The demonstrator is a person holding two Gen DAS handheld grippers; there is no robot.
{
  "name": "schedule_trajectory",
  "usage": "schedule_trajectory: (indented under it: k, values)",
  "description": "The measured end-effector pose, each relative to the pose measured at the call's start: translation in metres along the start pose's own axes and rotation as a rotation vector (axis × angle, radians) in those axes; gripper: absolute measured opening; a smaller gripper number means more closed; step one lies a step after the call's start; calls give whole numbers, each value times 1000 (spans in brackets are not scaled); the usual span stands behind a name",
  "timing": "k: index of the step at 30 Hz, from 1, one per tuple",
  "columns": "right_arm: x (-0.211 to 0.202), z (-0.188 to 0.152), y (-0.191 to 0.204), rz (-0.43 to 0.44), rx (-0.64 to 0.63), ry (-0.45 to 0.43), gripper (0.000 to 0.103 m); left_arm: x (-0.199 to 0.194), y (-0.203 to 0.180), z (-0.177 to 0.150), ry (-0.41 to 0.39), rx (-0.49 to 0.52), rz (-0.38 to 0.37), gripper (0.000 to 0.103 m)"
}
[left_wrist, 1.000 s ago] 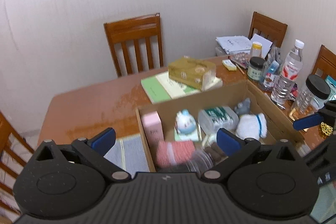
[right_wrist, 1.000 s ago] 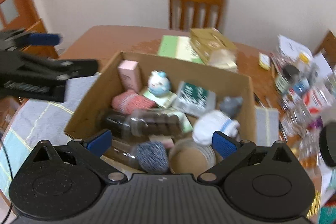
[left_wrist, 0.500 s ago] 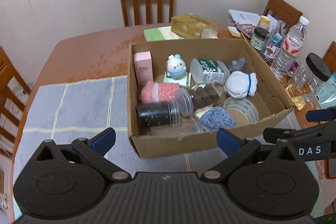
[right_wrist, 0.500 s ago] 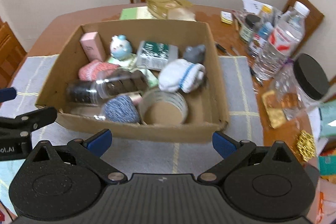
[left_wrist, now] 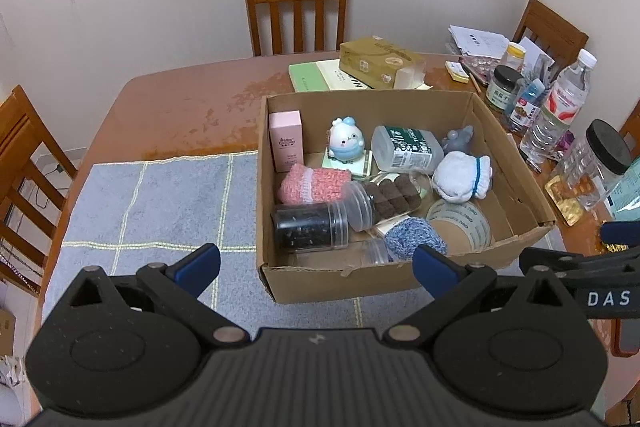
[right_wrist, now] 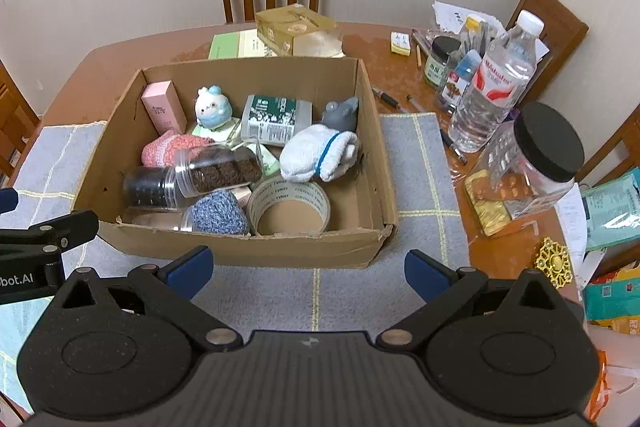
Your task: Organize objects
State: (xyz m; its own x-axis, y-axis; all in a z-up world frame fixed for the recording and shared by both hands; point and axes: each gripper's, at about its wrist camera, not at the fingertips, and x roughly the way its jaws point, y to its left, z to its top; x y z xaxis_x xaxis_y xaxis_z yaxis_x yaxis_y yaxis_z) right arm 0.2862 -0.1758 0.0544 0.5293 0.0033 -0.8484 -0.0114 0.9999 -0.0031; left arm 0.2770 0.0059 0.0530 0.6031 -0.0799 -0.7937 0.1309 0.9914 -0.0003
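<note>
An open cardboard box (left_wrist: 516, 183) (right_wrist: 372, 155) stands on a grey cloth (left_wrist: 160, 203) (right_wrist: 420, 171). Inside lie a pink carton (left_wrist: 285, 141) (right_wrist: 164, 107), a white-and-blue figurine (left_wrist: 346, 140) (right_wrist: 213, 107), a pink knit roll (left_wrist: 314, 183), two clear jars (left_wrist: 384, 198) (right_wrist: 216, 171), a white sock bundle (left_wrist: 462, 177) (right_wrist: 320, 153), a tape roll (left_wrist: 460, 223) (right_wrist: 290, 207) and a blue knit ball (left_wrist: 414, 233) (right_wrist: 218, 213). My left gripper (left_wrist: 316, 265) and right gripper (right_wrist: 308, 269) hover open and empty before the box's near wall.
Past the box lie a green book (left_wrist: 320, 75) and a gold tissue box (left_wrist: 378, 61). Bottles, jars and papers crowd the table's right side, including a water bottle (right_wrist: 494, 83) and a black-lidded jar (right_wrist: 540, 163). Wooden chairs (left_wrist: 296, 11) ring the table.
Both grippers have pulled back and up from the box, so the whole box and cloth now show. Nothing inside the box has moved.
</note>
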Motion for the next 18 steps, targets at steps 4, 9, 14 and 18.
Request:
schedule_trajectory:
  k: [4,9,14,18]
  values:
    - [-4,2,-1,3,7,-3,103,3,0,-1,19,-5,1,102]
    - [-4,1,0,5,5,0,103,3,0,-2,23,-7,0,102]
    - [-4,0,0,8,7,4,103,3,2,-4,31,-11,4,102]
    - [-5,-1,1,12,2,3,103,2,2,-5,30,-11,-1,102]
